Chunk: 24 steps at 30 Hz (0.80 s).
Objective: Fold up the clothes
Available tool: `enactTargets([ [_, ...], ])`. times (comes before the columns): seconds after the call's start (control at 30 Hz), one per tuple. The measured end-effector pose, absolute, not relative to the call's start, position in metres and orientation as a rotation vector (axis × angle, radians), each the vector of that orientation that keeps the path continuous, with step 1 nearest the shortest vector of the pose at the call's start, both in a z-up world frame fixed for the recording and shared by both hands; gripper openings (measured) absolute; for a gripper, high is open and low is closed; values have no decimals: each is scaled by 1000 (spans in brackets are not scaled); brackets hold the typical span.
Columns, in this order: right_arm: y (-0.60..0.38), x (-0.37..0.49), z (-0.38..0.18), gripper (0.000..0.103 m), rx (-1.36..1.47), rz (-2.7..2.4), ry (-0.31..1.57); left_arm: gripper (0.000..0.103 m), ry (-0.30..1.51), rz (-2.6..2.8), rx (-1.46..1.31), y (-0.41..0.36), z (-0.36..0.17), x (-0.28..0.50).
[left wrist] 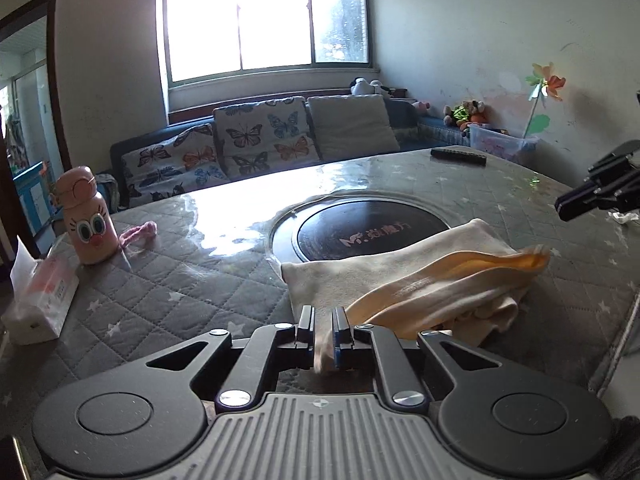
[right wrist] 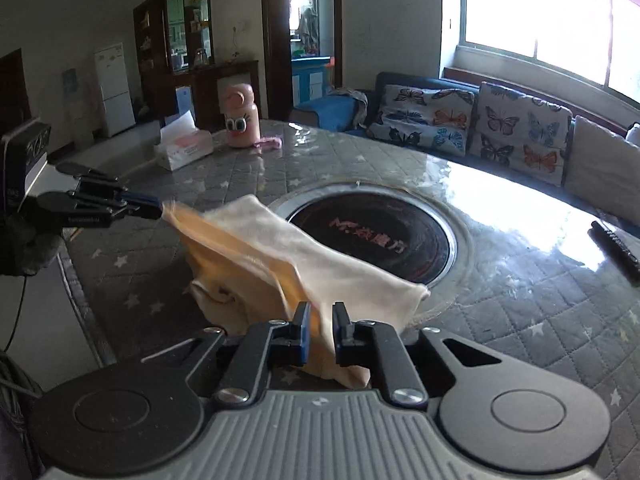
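Fingers (left wrist: 339, 320) pinching cream garment (left wrist: 400, 276)

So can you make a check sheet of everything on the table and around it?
Surface: grey quilted table under a shiny cover, round black cooktop in the middle.
Job's things: cream garment, partly folded beside the cooktop.
Clutter: pink bottle, tissue box, remote.
Grippers: left gripper and right gripper, fingers each nipping a garment edge.
Cables: dark cord by the table's edge.
Surroundings: butterfly sofa, bright window.
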State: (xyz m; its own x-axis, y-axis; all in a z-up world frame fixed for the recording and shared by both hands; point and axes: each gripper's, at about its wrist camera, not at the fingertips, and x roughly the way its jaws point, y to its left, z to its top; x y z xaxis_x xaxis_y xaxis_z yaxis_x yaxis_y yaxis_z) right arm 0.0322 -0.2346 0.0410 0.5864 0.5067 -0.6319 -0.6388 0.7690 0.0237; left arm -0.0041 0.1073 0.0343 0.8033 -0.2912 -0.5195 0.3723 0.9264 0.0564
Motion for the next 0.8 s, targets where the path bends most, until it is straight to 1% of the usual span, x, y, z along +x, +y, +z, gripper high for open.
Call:
enactTargets([
  [0.07, -234, 32, 46, 12, -227, 672, 662, 14, 518, -360, 165, 110, 37, -7],
  [0.13, -232, 30, 51, 12, -247, 669, 657, 21, 509, -355, 167, 112, 39, -8],
  [0.2, -230, 30, 56, 13, -264, 665, 652, 25, 502, -350, 160, 113, 40, -8],
  [0.23, -229, 30, 58, 15, -269, 663, 650, 28, 498, -350, 156, 113, 40, -8],
  [0.27, -228, 30, 59, 21, -271, 662, 650, 30, 495, -349, 151, 113, 41, -7],
  [0.3, -227, 32, 58, 26, -271, 663, 653, 35, 494, -350, 144, 112, 41, -5],
  [0.33, -225, 33, 56, 27, -272, 665, 659, 40, 492, -351, 138, 110, 41, -3],
  [0.47, -207, 44, 40, 32, -283, 688, 697, 44, 492, -367, 127, 101, 40, 8],
  [0.5, -204, 47, 36, 34, -284, 698, 706, 48, 493, -369, 125, 99, 39, 11],
  [0.57, -196, 51, 27, 41, -295, 714, 726, 49, 497, -367, 124, 95, 37, 17],
  [0.6, -192, 52, 23, 41, -303, 721, 737, 50, 502, -363, 122, 93, 36, 21],
  [0.73, -179, 54, 2, 41, -360, 728, 771, 50, 518, -359, 100, 87, 33, 35],
  [0.8, -176, 53, -6, 40, -382, 728, 785, 50, 525, -363, 90, 84, 30, 41],
])
